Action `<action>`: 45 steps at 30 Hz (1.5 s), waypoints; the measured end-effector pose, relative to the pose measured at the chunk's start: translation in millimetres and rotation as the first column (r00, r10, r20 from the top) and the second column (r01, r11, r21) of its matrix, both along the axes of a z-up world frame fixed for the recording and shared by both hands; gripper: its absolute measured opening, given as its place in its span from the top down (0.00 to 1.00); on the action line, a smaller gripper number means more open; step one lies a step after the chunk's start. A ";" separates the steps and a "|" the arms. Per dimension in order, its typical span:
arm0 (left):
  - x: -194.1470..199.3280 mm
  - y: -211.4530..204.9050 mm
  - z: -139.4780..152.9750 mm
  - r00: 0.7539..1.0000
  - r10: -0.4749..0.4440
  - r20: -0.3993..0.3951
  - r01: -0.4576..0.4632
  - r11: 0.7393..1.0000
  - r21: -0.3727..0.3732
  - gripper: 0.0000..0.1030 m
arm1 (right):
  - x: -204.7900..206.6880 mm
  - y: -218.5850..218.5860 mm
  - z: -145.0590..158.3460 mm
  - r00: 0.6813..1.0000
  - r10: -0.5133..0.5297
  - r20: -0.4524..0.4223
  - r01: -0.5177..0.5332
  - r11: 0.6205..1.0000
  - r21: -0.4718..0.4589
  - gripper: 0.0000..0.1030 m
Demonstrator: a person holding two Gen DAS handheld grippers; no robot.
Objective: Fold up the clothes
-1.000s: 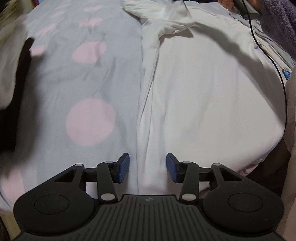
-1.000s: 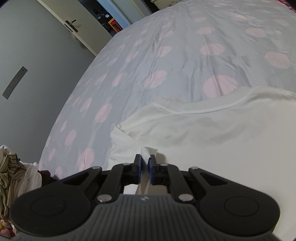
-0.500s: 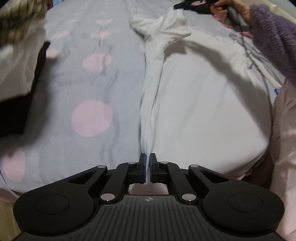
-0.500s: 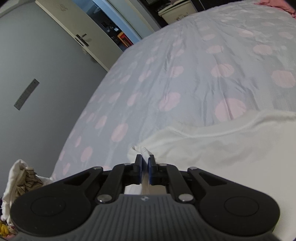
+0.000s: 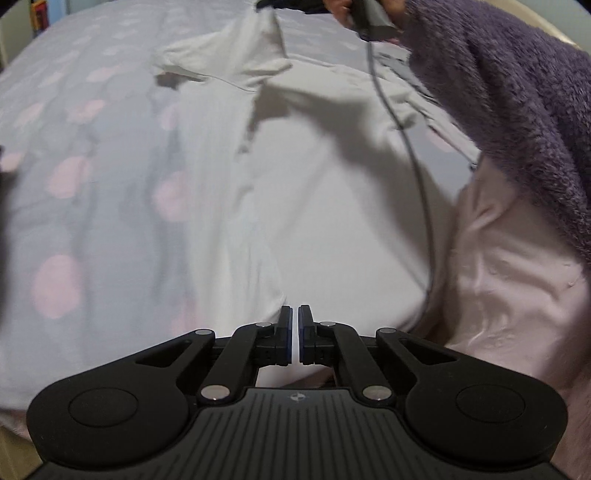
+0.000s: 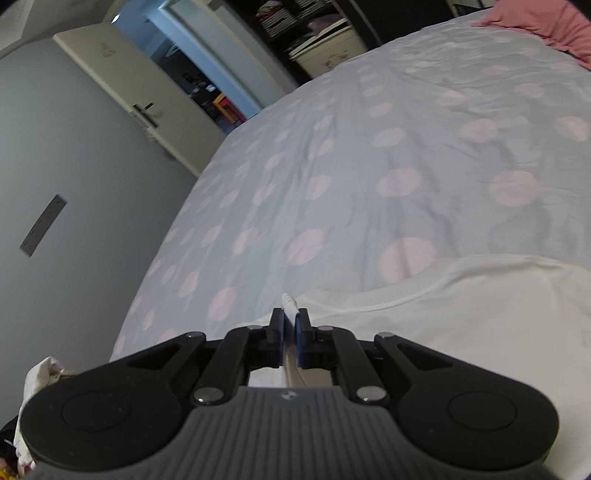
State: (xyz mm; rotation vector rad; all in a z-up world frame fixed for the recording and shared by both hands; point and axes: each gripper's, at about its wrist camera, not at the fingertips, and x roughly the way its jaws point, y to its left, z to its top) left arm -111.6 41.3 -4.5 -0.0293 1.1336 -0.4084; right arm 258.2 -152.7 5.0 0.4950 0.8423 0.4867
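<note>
A white garment (image 5: 325,206) lies spread on the bed, its left side raised off the cover. My left gripper (image 5: 294,328) is shut on the garment's near bottom edge, and the cloth runs away from its blue pads. At the far end a sleeve corner (image 5: 258,40) hangs lifted under the other gripper, held by a hand in a purple fleece sleeve (image 5: 517,103). In the right wrist view my right gripper (image 6: 290,325) is shut on a thin fold of the white garment (image 6: 461,314), which pokes out between the pads.
The bed cover (image 6: 369,166) is pale grey with pink dots. A cable (image 5: 413,147) trails across the garment. Pink cloth (image 5: 517,277) sits at the right. A pile of clothes (image 6: 33,387) lies at the bed's left edge, a door (image 6: 140,110) stands beyond, and a pink pillow (image 6: 546,22) far right.
My left gripper went from open to shut on the garment's bottom edge. Both grippers have risen, lifting the garment's left side and the sleeve corner off the bed.
</note>
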 end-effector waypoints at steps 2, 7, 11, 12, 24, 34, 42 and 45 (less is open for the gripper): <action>3.3 -9.9 -8.8 1.000 -0.010 -0.008 0.010 1.000 -0.022 1.00 | 1.8 -9.8 -2.7 1.000 -0.021 -0.009 0.021 1.000 -0.001 0.93; 1.4 -19.6 -20.8 0.999 -0.026 0.031 0.026 1.000 0.007 0.99 | 8.8 -18.7 -16.8 0.998 -0.045 -0.042 0.045 0.999 -0.009 0.93; -12.5 -13.7 -15.8 0.996 -0.046 0.082 0.037 0.994 0.107 0.92 | 12.9 -14.0 -29.2 0.997 -0.037 -0.065 0.035 0.999 -0.024 0.93; -16.4 -11.7 -15.6 0.995 -0.054 0.089 0.042 0.991 0.130 0.82 | 13.6 -12.7 -31.5 0.997 -0.034 -0.071 0.032 0.999 -0.024 0.93; -34.2 13.6 -39.5 0.945 -0.304 0.119 0.246 0.903 0.353 0.59 | 9.3 -8.1 -32.3 0.998 0.000 -0.069 -0.001 1.000 -0.015 0.93; -11.7 49.4 -70.8 0.907 -0.413 -0.075 0.414 0.849 0.329 0.68 | 5.8 -6.7 -30.9 0.998 0.008 -0.069 -0.008 1.000 -0.007 0.93; -19.9 51.8 -73.0 0.926 -0.366 -0.090 0.377 0.889 0.261 0.99 | 4.1 -7.4 -32.8 0.997 -0.001 -0.074 0.000 1.000 -0.015 0.93; -32.1 45.1 -56.5 0.932 -0.358 -0.063 0.362 0.900 0.242 0.99 | 2.4 -9.5 -31.0 0.998 -0.007 -0.063 0.006 1.000 -0.018 0.93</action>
